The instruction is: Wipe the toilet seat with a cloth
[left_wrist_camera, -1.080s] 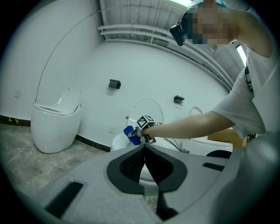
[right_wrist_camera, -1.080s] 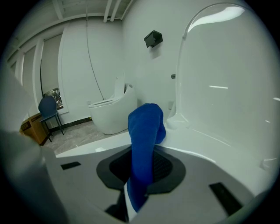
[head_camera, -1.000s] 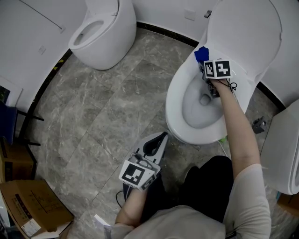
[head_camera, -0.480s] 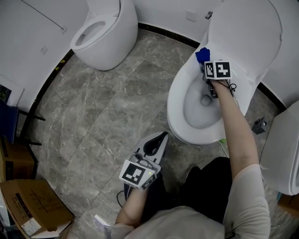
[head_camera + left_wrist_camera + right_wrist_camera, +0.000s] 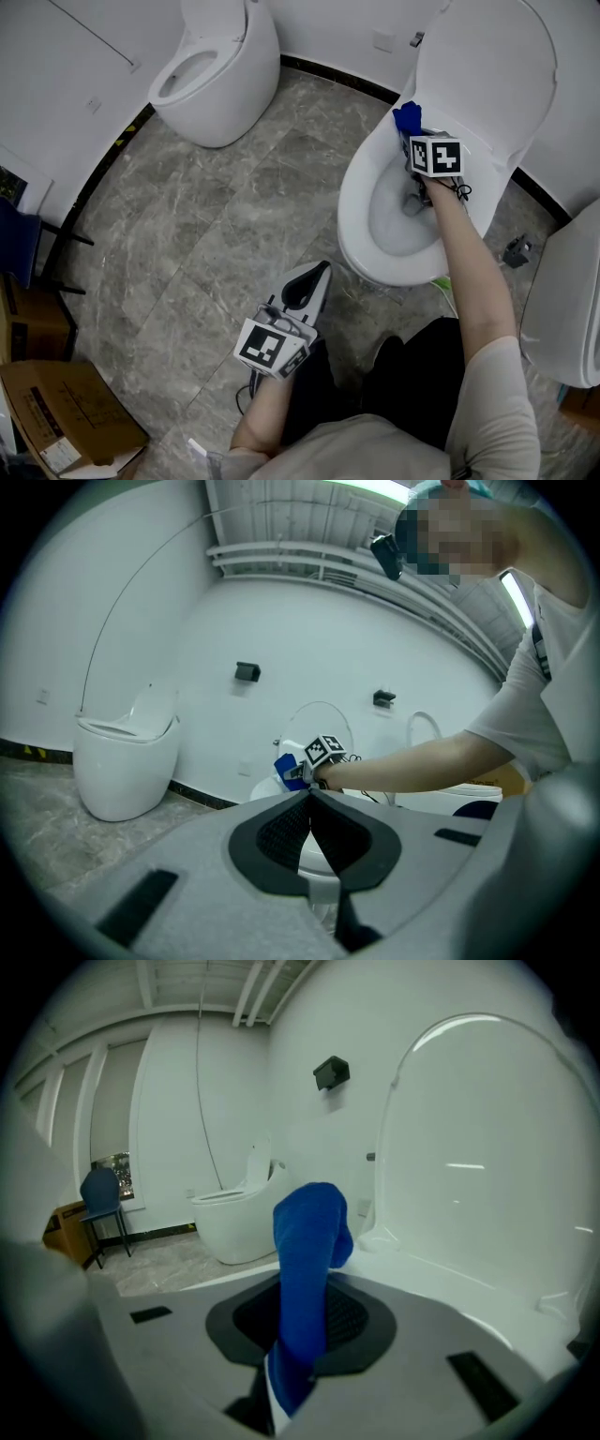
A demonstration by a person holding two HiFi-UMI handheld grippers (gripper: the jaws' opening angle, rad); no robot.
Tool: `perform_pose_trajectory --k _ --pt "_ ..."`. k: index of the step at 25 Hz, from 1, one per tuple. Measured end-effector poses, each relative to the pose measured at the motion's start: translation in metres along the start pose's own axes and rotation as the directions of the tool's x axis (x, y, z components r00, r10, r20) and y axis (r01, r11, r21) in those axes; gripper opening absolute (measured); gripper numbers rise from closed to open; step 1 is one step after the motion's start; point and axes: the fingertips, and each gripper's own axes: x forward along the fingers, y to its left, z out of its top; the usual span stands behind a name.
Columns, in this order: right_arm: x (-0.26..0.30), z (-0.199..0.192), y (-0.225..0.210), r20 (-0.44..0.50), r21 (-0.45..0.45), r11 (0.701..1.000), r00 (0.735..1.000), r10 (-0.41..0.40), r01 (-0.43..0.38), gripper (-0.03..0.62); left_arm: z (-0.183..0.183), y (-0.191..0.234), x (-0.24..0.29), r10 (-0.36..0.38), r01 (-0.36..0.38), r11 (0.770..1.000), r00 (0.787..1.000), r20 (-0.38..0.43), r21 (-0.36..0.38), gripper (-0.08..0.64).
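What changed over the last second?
The right gripper, shut on the blue cloth, slid slightly toward the person along the rear of the toilet seat. The left gripper stayed shut and idle over the floor; nothing was taken or released.

"What is the floor like?"

"Grey stone with pale streaks, laid in big squares; a black strip runs along where it meets the white wall."

"What stands on it?"

"A white toilet far off at the upper left; a second toilet, lid up, nearer on the right; the side of a third toilet at the right edge."

"Anything else?"

"A brown cardboard box in the lower left corner; a blue chair with thin black legs above it; a small dark thing between the second and third toilets, too small to tell what it is."
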Motion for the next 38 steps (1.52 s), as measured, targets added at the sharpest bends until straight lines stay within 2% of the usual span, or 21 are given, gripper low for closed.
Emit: perform_pose_trajectory --k 7,11,14,19,29,34,38 --pt "-0.043 0.016 0.023 0.135 -0.008 1.000 0.990 0.030 -0.029 0.054 0.015 -0.004 -0.007 -0.017 0.016 1.000 0.999 0.029 0.026 0.008" --pt "-0.077 0.019 0.027 0.201 -0.015 1.000 0.980 0.014 -0.011 0.054 0.028 -0.010 -0.012 -0.033 0.031 0.998 0.998 0.049 0.053 0.008" --pt "-0.110 0.026 0.038 0.266 -0.028 1.000 0.964 0.018 -0.011 0.054 0.038 -0.011 -0.015 -0.047 0.043 0.996 0.997 0.061 0.075 0.008" --pt "-0.165 0.038 0.069 0.368 0.001 0.998 0.927 0.064 -0.069 0.054 0.054 -0.010 -0.017 -0.056 0.048 0.994 0.995 0.082 0.098 0.008" --pt "-0.256 0.035 0.130 0.457 -0.148 0.986 0.880 0.132 -0.071 0.054 0.079 -0.015 -0.004 -0.088 0.070 0.987 0.988 0.125 0.144 0.008" --pt "-0.277 0.025 0.142 0.505 -0.152 0.986 0.853 0.133 -0.064 0.054 0.083 -0.018 0.001 -0.089 0.067 0.982 0.988 0.123 0.176 0.008" --pt "-0.276 0.015 0.140 0.518 -0.134 0.990 0.848 0.111 -0.048 0.054 0.084 -0.016 0.004 -0.071 0.046 0.983 0.988 0.136 0.178 0.008"
